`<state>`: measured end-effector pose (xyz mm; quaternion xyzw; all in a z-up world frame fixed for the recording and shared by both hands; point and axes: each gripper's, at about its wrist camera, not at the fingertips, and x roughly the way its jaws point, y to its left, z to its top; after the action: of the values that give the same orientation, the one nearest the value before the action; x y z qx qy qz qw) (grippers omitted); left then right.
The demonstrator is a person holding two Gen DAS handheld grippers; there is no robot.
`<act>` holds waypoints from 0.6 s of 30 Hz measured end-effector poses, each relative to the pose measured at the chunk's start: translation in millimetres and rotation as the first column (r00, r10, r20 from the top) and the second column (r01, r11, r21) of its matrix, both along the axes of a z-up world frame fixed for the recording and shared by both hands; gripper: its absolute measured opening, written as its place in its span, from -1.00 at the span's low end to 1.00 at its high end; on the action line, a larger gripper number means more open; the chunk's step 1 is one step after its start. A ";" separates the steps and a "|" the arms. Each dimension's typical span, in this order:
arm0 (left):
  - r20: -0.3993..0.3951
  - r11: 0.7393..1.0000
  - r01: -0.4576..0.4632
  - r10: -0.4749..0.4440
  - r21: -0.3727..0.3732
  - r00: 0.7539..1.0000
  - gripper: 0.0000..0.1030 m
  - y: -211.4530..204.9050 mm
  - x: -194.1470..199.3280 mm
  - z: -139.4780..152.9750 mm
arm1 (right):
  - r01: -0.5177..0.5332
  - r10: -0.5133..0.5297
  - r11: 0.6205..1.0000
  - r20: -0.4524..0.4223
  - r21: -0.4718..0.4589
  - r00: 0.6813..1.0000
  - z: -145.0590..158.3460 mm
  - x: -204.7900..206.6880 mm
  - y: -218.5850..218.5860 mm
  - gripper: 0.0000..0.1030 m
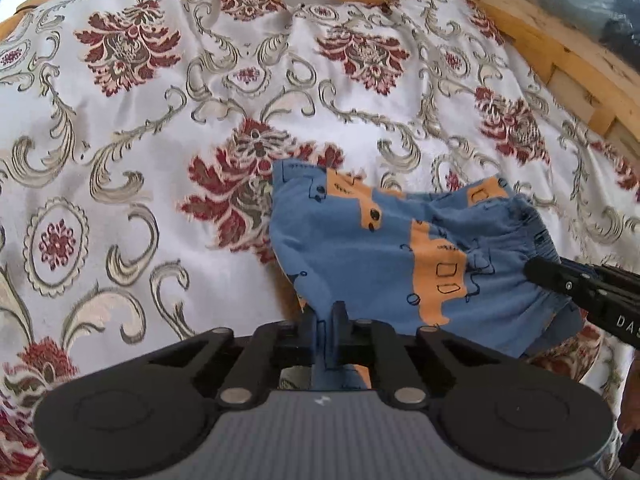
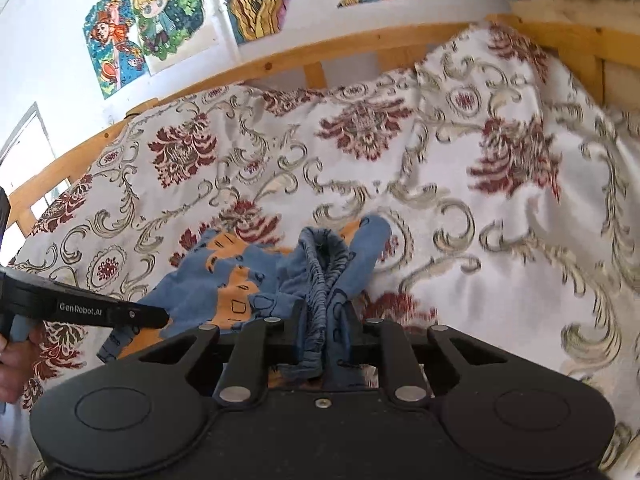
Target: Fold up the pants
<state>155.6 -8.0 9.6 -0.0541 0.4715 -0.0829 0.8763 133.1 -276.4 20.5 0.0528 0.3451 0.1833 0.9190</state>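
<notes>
Both grippers — left gripper (image 1: 326,320), right gripper (image 2: 322,320) — clamping pants (image 1: 360,248)

"GenRobot.AI" stands on the left gripper (image 2: 156,316); "DAS", cut off, on the right gripper (image 1: 534,270).

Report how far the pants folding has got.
Done: both grips are made. In hand: the left hand-held gripper is shut on a blue edge of the pants; the right hand-held gripper is shut on the gathered waistband. Left: the pants lie bunched on the bedspread, no neat fold showing.
</notes>
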 end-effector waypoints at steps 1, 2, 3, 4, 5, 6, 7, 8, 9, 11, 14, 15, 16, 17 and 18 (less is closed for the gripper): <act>0.009 1.000 0.002 -0.002 0.003 1.000 -0.87 0.3 0.7 3.0 | -0.003 0.003 1.000 0.010 -0.008 1.000 2.4 0.5 1.5 -0.71; 0.019 1.000 0.004 -0.004 0.010 1.000 -0.87 -0.3 1.3 6.0 | -0.004 0.004 1.000 0.016 -0.014 1.000 3.9 1.2 2.4 -0.71; 0.029 1.000 0.006 -0.007 0.018 1.000 -0.88 -1.3 1.2 8.9 | -0.005 0.005 1.000 0.021 -0.016 1.000 5.1 1.9 3.0 -0.72; 0.041 1.000 0.008 -0.009 0.026 0.999 -0.88 -2.5 1.2 11.6 | -0.008 0.008 1.000 0.025 -0.018 1.000 5.5 2.0 4.1 -0.72; 0.052 0.999 0.009 -0.011 0.035 0.999 -0.88 -3.6 0.8 13.7 | -0.012 0.012 1.000 0.027 -0.020 1.000 5.5 2.5 5.2 -0.73; 0.062 0.999 0.013 -0.016 0.045 0.998 -0.89 -4.7 0.6 15.4 | -0.014 0.014 1.000 0.025 -0.019 1.000 5.1 3.1 5.5 -0.73; 0.071 0.998 0.019 -0.023 0.056 0.997 -0.89 -6.0 0.8 16.5 | -0.014 0.014 1.000 0.023 -0.016 1.000 5.0 3.8 6.2 -0.74; 0.075 0.997 0.026 -0.031 0.067 0.997 -0.89 -7.1 1.5 17.1 | -0.015 0.015 1.000 0.019 -0.011 1.000 5.0 5.1 6.7 -0.74; 0.071 0.997 0.030 -0.036 0.074 0.997 -0.89 -7.7 2.3 17.0 | -0.015 0.015 1.000 0.016 -0.008 1.000 5.0 6.4 6.9 -0.74; 0.058 0.997 0.036 -0.040 0.070 0.998 -0.89 -6.7 2.6 14.6 | -0.005 0.005 1.000 0.000 -0.007 1.000 4.1 8.8 6.2 -0.74; 0.038 0.997 0.032 -0.034 0.065 0.999 -0.89 -4.3 1.4 6.6 | 0.009 -0.009 1.000 -0.028 0.016 1.000 -1.3 9.0 0.4 -0.74; 0.035 0.998 0.028 -0.030 0.061 0.999 -0.89 -3.6 0.6 4.4 | 0.010 -0.009 1.000 -0.031 0.018 0.999 -2.9 8.0 -0.6 -0.75; 0.035 0.998 0.026 -0.028 0.058 0.999 -0.89 -3.1 -0.6 3.0 | 0.009 -0.008 1.000 -0.029 0.017 1.000 -3.3 6.7 -0.6 -0.75; 0.040 0.998 0.027 -0.029 0.060 0.999 -0.89 -2.6 -2.2 2.4 | 0.006 -0.006 1.000 -0.022 0.013 1.000 -3.1 5.1 0.4 -0.75; 0.050 0.997 0.029 -0.032 0.069 0.998 -0.90 -3.7 -4.0 3.1 | 0.000 0.000 1.000 -0.010 0.002 1.000 -2.0 3.5 2.5 -0.76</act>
<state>151.6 -11.7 12.8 -0.0149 0.4521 -0.0815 0.8881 136.6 -273.9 18.4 0.0545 0.3496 0.1836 0.9171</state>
